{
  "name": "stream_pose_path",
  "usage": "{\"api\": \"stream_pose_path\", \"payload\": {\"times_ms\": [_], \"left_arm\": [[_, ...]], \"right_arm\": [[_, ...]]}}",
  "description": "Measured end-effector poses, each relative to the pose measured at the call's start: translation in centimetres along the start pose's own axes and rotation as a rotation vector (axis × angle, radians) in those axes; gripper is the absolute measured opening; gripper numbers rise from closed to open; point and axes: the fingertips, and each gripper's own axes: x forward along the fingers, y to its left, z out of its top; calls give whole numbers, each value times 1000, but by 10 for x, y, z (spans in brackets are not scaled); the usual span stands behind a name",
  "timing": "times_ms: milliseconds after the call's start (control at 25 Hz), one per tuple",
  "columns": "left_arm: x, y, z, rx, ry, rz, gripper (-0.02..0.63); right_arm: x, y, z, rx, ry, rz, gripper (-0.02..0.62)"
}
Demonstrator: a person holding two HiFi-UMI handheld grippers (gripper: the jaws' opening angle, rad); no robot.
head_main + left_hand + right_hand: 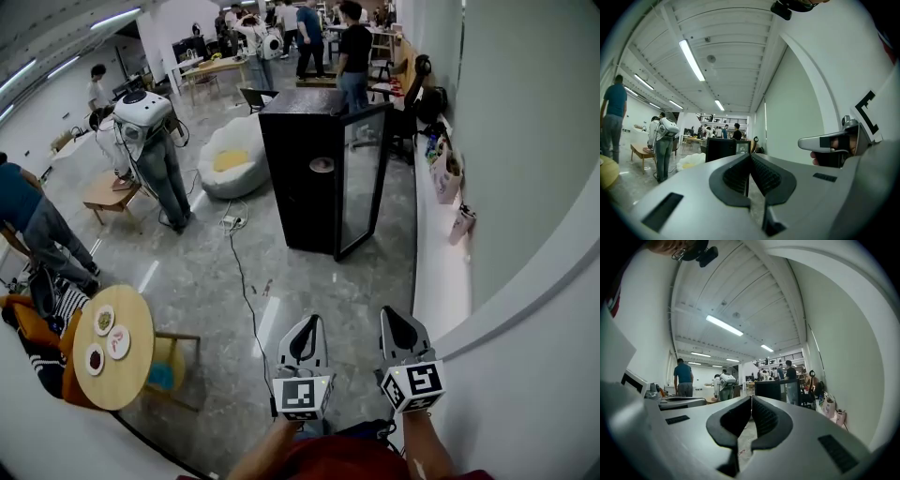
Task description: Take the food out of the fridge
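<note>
A black fridge [305,169] stands a few steps ahead on the grey floor, its glass door [364,178] swung open to the right. A small round item [322,165] shows on a shelf inside; I cannot tell what it is. Low in the head view, my left gripper [309,322] and right gripper [389,314] are side by side, both pointing at the fridge and far short of it. Both are shut with nothing between the jaws. The fridge [721,149] appears small beyond the closed left gripper [750,157], and the fridge [771,390] likewise beyond the closed right gripper [751,399].
A round wooden table [127,361] with plates stands at the left by a chair [173,361]. A cable [246,291] runs across the floor toward the fridge. A white beanbag [230,155], a person [159,169] and a low white ledge [441,272] with bags flank it.
</note>
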Motion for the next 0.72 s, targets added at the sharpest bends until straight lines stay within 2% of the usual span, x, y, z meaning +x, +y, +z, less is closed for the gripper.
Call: {"api": "stream_pose_path", "payload": {"times_ms": [400,720], "left_arm": [[23,62,6,-14,-8,13,14],[43,102,3,-27,1,22,14]], "right_arm": [[59,31,5,-42,0,9,23],[99,44,2,-30,19,-10,23]]}}
